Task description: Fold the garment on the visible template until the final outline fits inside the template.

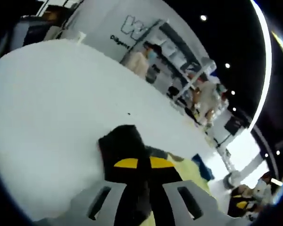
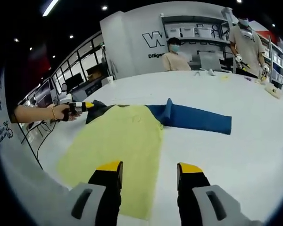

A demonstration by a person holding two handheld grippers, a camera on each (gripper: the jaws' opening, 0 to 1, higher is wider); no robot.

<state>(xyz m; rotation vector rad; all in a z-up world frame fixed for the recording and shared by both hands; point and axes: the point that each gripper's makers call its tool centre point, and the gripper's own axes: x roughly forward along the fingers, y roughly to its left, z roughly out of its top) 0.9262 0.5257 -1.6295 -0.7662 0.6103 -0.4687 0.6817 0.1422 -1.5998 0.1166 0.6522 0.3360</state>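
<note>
A garment lies flat on the white table (image 2: 236,155), with a yellow body (image 2: 118,136), a blue sleeve (image 2: 193,117) stretched to the right and a black sleeve (image 2: 96,109) at the left. In the right gripper view a person's hand (image 2: 59,113) holds my left gripper (image 2: 85,106), which is shut on the end of that black sleeve. The left gripper view has the left gripper (image 1: 144,163) with black sleeve cloth (image 1: 122,143) bunched between and beyond its yellow tips, and the yellow body (image 1: 191,172) to the right. My right gripper (image 2: 149,168) stands open above the yellow hem, holding nothing.
Two people (image 2: 174,59) stand behind the table's far edge, in front of shelves (image 2: 198,35). Small tools (image 2: 209,72) and a pale object (image 2: 273,91) lie near the far right rim. A dark cable (image 2: 40,141) hangs off the left edge.
</note>
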